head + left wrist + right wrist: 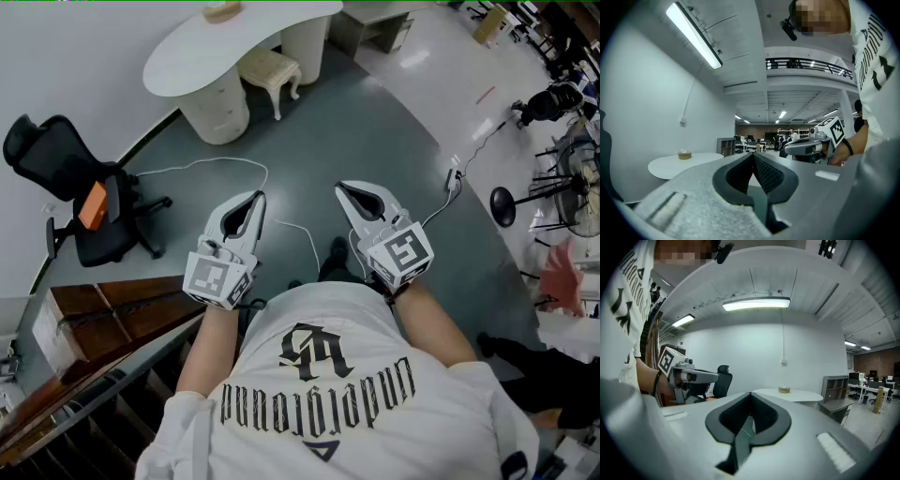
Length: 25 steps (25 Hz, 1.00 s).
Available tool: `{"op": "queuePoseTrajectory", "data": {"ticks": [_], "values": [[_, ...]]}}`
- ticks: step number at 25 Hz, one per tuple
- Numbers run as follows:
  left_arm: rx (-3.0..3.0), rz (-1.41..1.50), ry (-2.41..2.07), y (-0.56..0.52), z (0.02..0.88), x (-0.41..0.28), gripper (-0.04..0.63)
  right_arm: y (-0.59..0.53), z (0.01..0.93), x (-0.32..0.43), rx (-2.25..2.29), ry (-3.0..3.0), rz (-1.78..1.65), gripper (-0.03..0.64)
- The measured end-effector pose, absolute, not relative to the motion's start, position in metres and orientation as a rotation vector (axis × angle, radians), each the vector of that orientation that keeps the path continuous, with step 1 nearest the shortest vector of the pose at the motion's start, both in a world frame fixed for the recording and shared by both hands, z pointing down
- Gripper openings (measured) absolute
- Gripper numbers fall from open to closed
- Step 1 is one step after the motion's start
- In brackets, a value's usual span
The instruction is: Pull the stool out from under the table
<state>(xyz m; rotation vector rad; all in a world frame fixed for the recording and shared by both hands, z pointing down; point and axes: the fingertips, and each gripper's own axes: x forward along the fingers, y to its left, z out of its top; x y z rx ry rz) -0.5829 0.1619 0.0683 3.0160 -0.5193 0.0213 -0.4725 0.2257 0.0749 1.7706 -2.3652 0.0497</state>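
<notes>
Two grippers are held out side by side over the grey floor [375,122], the left gripper [254,198] and the right gripper [342,190], apart from each other and level. Each one has its jaws pressed together at the tips with nothing between them; both gripper views show only the dark padded hollow behind the closed tips.

One white table [187,61] with a curved edge stands by the wall, well ahead of the grippers, on two round white pedestals. One small round object [223,11] sits on its top. One cream stool [270,70] with curved legs stands between those pedestals, its seat partly under the table's edge and its near side sticking out toward the open floor.

One black office chair [70,187] stands at the left by the wall, well apart from the stool, with one orange item [92,206] on it. One white cable [216,164] trails across the floor between the chair and the grippers. The stretch of floor from the grippers up to the stool is otherwise open. At the right edge stand black fan stands [506,204], well away from the stool.
</notes>
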Motion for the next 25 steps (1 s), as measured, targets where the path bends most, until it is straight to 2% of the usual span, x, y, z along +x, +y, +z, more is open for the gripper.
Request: {"op": "queuePoseTrajectory", "data": {"ticks": [12, 18, 25], "values": [[3.031, 0.032, -0.494, 0.143, 0.072, -0.537, 0.008, 0.208, 0.067, -0.439, 1.778, -2.386, -0.048, 0.002], [3.02, 0.064, -0.572, 0.119, 0.084, -0.47, 0.008, 0.195, 0.076, -0.362, 1.796, -2.373, -0.064, 0.002], [2.987, 0.117, -0.714, 0.092, 0.094, -0.357, 0.008, 0.18, 0.073, -0.245, 1.793, -2.427, -0.015, 0.002]]}}
